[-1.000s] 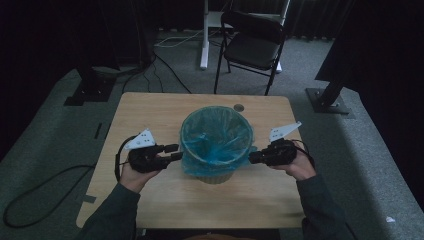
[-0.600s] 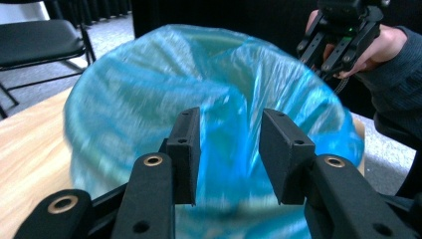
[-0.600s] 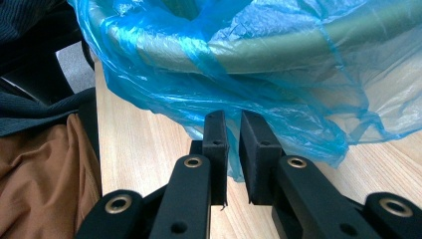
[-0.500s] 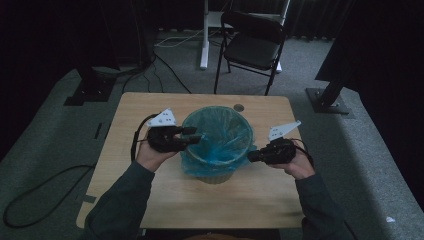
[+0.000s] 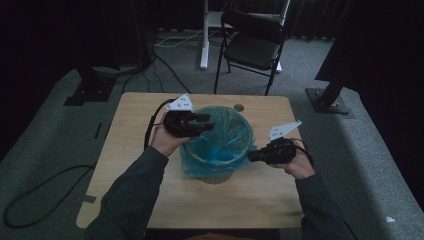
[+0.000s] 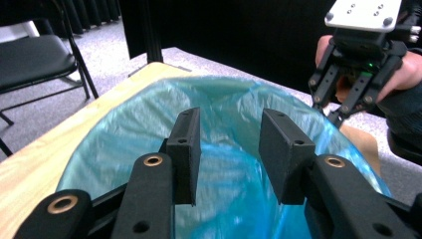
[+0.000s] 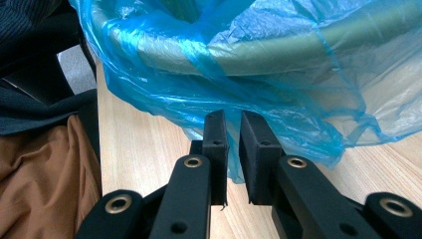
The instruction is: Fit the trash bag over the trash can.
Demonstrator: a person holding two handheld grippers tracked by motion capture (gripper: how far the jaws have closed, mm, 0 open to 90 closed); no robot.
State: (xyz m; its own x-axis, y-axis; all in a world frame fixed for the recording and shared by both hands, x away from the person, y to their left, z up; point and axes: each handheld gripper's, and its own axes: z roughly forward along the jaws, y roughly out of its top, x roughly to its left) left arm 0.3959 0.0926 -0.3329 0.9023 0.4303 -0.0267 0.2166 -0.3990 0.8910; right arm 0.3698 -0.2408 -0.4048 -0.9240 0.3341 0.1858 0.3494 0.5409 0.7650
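Since the earlier frame, the left gripper (image 5: 204, 121) had risen from the bin's side to hover over its rim, jaws apart and grasping nothing. On the wooden table (image 5: 140, 145), the waste bin (image 5: 212, 175) wore a blue bin liner (image 5: 225, 142). The right gripper (image 7: 233, 130), jaws lately narrowing, pinched the liner's hanging edge.

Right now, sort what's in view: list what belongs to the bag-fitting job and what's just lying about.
In the job:
- blue bin liner
- waste bin it lines
- left gripper, open above the bin mouth
- right gripper, fingers pinching the liner's hanging edge

Lying about:
- folding chair
- floor cables
- white stand leg
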